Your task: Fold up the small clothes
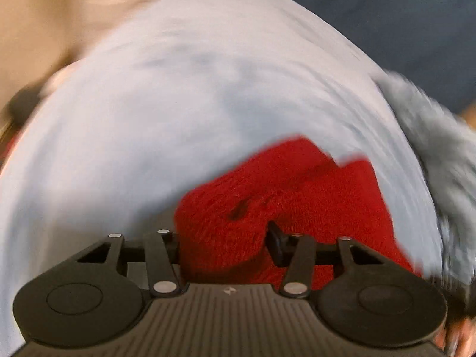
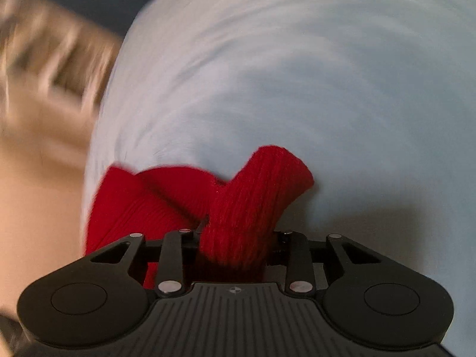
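Note:
A red knitted garment (image 1: pixel 285 196) lies bunched over a pale blue cloth surface (image 1: pixel 178 104). My left gripper (image 1: pixel 223 241) is shut on a thick fold of the red garment; red fabric fills the gap between its jaws. In the right wrist view the same red garment (image 2: pixel 166 199) shows, and my right gripper (image 2: pixel 235 238) is shut on another part of it, a ribbed tube-shaped piece (image 2: pixel 261 184) that sticks up past the fingers. The fingertips of both grippers are mostly hidden by the fabric. Both views are motion-blurred.
A fluffy grey garment (image 1: pixel 440 154) lies at the right edge of the pale blue cloth. A tan surface (image 1: pixel 44 23) lies beyond the cloth on the left, and also shows in the right wrist view (image 2: pixel 35 148). A dark blue area (image 1: pixel 401 15) is at the far right.

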`<state>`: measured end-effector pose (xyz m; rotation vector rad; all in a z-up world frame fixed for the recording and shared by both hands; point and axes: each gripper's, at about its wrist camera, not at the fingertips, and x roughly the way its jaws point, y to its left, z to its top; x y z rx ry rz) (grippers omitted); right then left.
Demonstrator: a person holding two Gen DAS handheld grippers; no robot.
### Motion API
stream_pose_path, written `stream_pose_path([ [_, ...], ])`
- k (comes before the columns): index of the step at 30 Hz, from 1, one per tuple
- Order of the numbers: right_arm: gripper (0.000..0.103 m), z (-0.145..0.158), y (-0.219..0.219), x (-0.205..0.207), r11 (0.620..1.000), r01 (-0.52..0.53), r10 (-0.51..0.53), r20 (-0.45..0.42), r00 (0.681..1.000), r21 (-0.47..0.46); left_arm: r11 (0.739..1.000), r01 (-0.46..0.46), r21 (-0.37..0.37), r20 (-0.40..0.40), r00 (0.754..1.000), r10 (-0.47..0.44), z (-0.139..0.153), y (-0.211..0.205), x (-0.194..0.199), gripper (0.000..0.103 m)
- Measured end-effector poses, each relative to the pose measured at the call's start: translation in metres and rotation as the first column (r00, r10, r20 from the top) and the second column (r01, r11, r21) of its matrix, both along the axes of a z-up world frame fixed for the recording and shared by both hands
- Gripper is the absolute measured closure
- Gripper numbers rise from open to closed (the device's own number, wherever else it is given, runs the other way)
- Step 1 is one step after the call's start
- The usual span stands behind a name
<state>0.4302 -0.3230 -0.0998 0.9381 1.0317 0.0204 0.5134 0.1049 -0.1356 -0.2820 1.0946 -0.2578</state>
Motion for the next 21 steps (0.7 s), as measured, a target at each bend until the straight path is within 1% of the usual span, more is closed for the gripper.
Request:
stream_pose_path([
  [1,0.071,-0.006,-0.006,-0.039,0.993,0.102,-0.102,0.002,0.995,0.053,0.995,0.095,0.010,-0.001,0.996,-0.095,0.004,-0.021,0.025,0.049],
  [2,0.071,-0.013,-0.007,-0.082,0.970,0.214,-0.215,-0.003,0.977,0.119,0.985,0.168,0.027,0.004,0.986,-0.168,0.007,-0.041,0.040,0.049],
  [3,0.071,-0.022,-0.004,-0.115,0.939,0.299,-0.301,-0.017,0.954,0.170,0.973,0.222,0.058,0.011,0.975,-0.223,0.009,-0.059,0.050,0.049],
  [4,0.071,-0.030,0.003,-0.143,0.906,0.369,-0.369,-0.037,0.929,0.210,0.960,0.258,0.107,0.017,0.965,-0.261,0.010,-0.077,0.056,0.048],
  [5,0.071,-0.037,0.009,-0.161,0.877,0.416,-0.417,-0.050,0.908,0.241,0.948,0.277,0.157,0.019,0.959,-0.283,0.009,-0.090,0.057,0.047],
  [6,0.071,-0.041,0.014,-0.169,0.865,0.434,-0.439,-0.042,0.898,0.251,0.937,0.285,0.204,0.018,0.955,-0.295,0.008,-0.099,0.058,0.047],
  [7,0.071,-0.040,0.016,-0.169,0.867,0.435,-0.441,-0.033,0.897,0.244,0.933,0.284,0.223,0.014,0.956,-0.294,0.007,-0.100,0.058,0.047],
  [8,0.070,-0.038,0.016,-0.165,0.872,0.429,-0.434,-0.031,0.900,0.235,0.936,0.274,0.218,0.011,0.959,-0.284,0.006,-0.097,0.058,0.046],
  [11,0.070,-0.036,0.015,-0.161,0.875,0.423,-0.426,-0.041,0.904,0.234,0.956,0.223,0.188,0.008,0.973,-0.229,0.004,-0.082,0.060,0.036],
  [13,0.068,-0.037,0.014,-0.166,0.871,0.430,-0.435,-0.034,0.900,0.240,0.960,0.190,0.206,0.018,0.980,-0.198,0.007,-0.084,0.056,0.022],
  [14,0.067,-0.038,0.016,-0.167,0.870,0.433,-0.439,-0.029,0.898,0.234,0.959,0.173,0.224,0.030,0.982,-0.185,0.008,-0.085,0.053,0.019],
  [16,0.066,-0.036,0.018,-0.167,0.868,0.439,-0.446,-0.022,0.895,0.231,0.955,0.141,0.261,0.051,0.986,-0.160,0.015,-0.086,0.043,0.004],
  [17,0.065,-0.036,0.018,-0.168,0.869,0.440,-0.447,-0.023,0.894,0.228,0.953,0.115,0.281,0.055,0.989,-0.136,0.019,-0.086,0.038,0.000],
  [19,0.061,-0.032,0.017,-0.167,0.879,0.426,-0.433,-0.018,0.901,0.213,0.952,0.064,0.299,0.080,0.993,-0.092,0.026,-0.084,0.025,0.000],
  [21,0.053,-0.026,0.015,-0.167,0.898,0.403,-0.409,-0.006,0.913,0.177,0.950,0.043,0.308,0.101,0.992,-0.078,0.036,-0.083,0.008,0.000],
])
